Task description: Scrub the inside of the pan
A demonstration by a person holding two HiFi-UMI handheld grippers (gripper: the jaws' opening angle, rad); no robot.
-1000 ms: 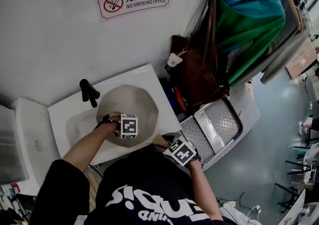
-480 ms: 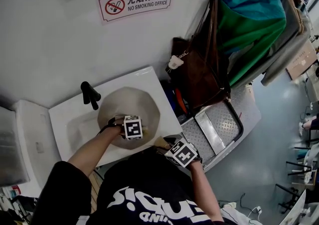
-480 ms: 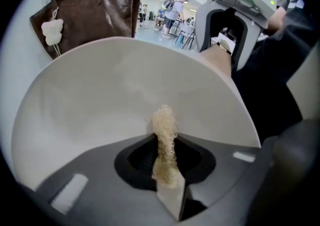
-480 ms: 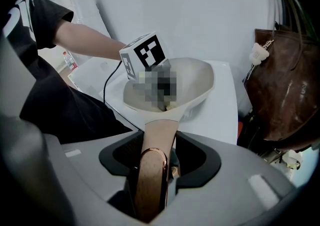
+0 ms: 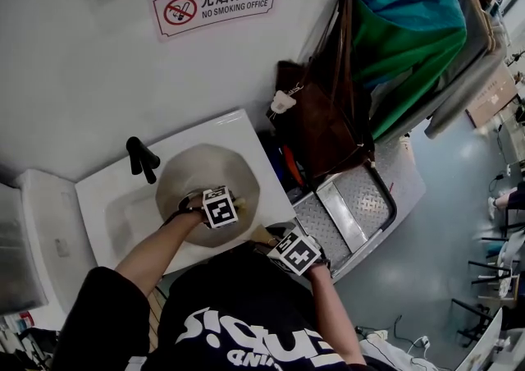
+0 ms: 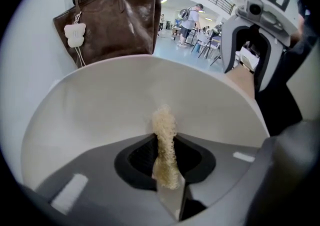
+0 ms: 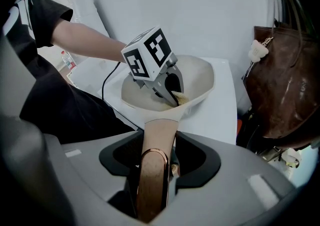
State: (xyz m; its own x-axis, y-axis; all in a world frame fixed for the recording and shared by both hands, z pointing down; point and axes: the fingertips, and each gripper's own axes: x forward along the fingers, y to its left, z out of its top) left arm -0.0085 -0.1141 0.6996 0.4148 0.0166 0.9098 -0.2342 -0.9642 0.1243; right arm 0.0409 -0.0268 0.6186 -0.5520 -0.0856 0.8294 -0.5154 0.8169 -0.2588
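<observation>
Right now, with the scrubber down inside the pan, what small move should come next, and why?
Probably a short sweeping stroke of the left hand-held gripper across the inside of the pan. Its jaws are shut on the scrub pad, whose tip appears to meet the pale wall. The right hand-held gripper is clamped on the handle, so the pan looks steadied for scrubbing.

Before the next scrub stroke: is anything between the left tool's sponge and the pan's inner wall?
Nothing visible. The sponge in the left tool points straight at the bare inner wall of the pan. The right tool grips the handle, outside the bowl.
</observation>
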